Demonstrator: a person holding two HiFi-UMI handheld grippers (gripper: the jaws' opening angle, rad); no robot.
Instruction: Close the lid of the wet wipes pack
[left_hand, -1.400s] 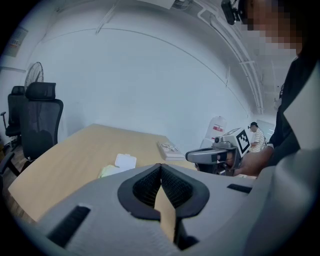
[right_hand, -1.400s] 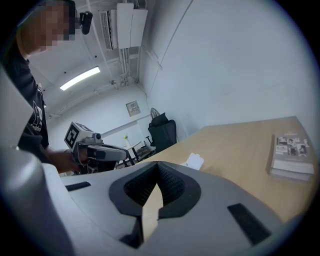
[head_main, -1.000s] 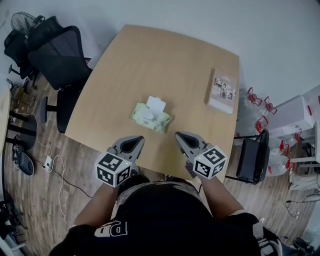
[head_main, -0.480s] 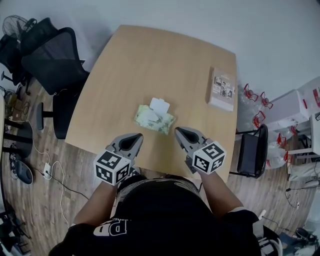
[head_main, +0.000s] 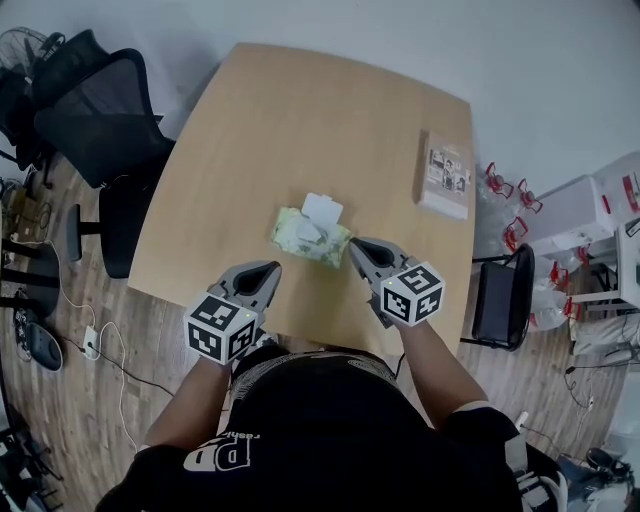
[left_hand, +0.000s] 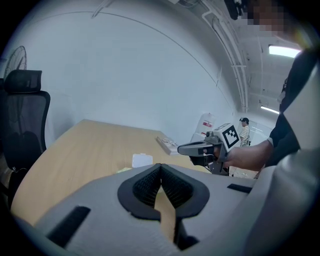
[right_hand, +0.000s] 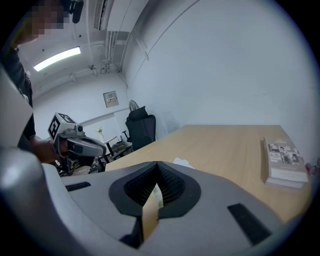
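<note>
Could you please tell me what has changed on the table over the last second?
The right gripper has moved forward; its tip is now just beside the right end of the wet wipes pack. The left gripper barely shifted. Nothing was grasped or let go: both stay shut and empty. The lid is still open; the book has not moved.

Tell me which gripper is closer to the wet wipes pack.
The right gripper: its tip sits beside the pack; the left gripper hangs further back.
</note>
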